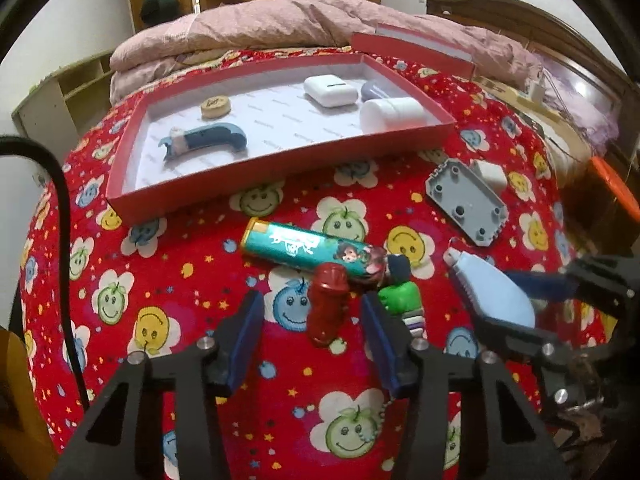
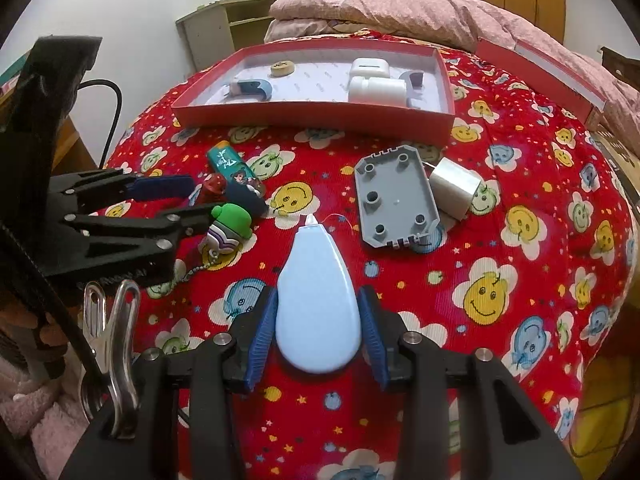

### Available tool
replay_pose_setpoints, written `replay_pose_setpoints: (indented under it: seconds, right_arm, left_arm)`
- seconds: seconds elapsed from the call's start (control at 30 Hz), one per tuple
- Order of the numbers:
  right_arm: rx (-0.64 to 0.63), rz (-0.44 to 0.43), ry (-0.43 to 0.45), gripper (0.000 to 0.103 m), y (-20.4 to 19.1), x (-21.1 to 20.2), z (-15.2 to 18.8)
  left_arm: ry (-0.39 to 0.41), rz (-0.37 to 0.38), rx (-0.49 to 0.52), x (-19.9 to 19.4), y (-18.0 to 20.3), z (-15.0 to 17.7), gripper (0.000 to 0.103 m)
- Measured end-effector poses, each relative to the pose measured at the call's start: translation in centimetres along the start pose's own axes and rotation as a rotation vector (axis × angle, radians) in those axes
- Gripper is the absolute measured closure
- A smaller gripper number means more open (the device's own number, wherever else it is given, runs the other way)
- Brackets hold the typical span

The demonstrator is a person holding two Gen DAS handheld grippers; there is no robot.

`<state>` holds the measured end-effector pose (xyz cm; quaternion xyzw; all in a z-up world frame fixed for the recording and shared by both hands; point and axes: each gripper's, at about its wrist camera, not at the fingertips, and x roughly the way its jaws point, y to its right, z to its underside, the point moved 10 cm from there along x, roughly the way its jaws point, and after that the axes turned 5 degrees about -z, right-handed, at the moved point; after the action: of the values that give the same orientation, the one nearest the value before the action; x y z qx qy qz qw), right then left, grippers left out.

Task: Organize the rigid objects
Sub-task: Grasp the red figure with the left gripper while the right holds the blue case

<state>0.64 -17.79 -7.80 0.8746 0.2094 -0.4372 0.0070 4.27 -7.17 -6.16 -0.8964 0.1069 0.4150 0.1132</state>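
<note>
**Both grippers on small items, red tray waiting ahead**

Right gripper (image 2: 320, 332): blue pads press both flanks of the pale blue teardrop-shaped plastic dispenser (image 2: 314, 300). Clamped on it. The dispenser lies on the red smiley-print cloth (image 2: 500, 240), rounded end toward the wrist, white nozzle pointing away toward the shallow red cardboard tray (image 2: 312, 120). Long axis runs in line with the fingers.

Left gripper (image 1: 312, 336): jaws apart, straddling the dark red hydrant-shaped plastic figure (image 1: 327, 306). A clear gap shows on the left side; the right pad is near the figure, contact uncertain. Not yet gripped, by my reading. The figure's long axis runs roughly along the fingers, its base nearest the wrist. A green-capped keychain toy (image 1: 398, 300) and a teal printed lighter (image 1: 308, 250) crowd it just beside and beyond.

The tray sits well beyond both tools, already holding a blue curved tool, a tan wooden disc, and white cases. The right hand looks readier to lift and carry forward; the left must finish closing without catching the green toy.
</note>
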Motion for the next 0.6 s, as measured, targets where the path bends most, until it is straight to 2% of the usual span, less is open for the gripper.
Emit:
replay_pose_setpoints:
  seconds: [0.6]
  right_arm:
    - [-0.006,0.024,0.015,0.061,-0.14,0.02,0.0]
  left_arm:
    - [0.0,0.013,-0.012,0.03,0.05,0.01,0.053]
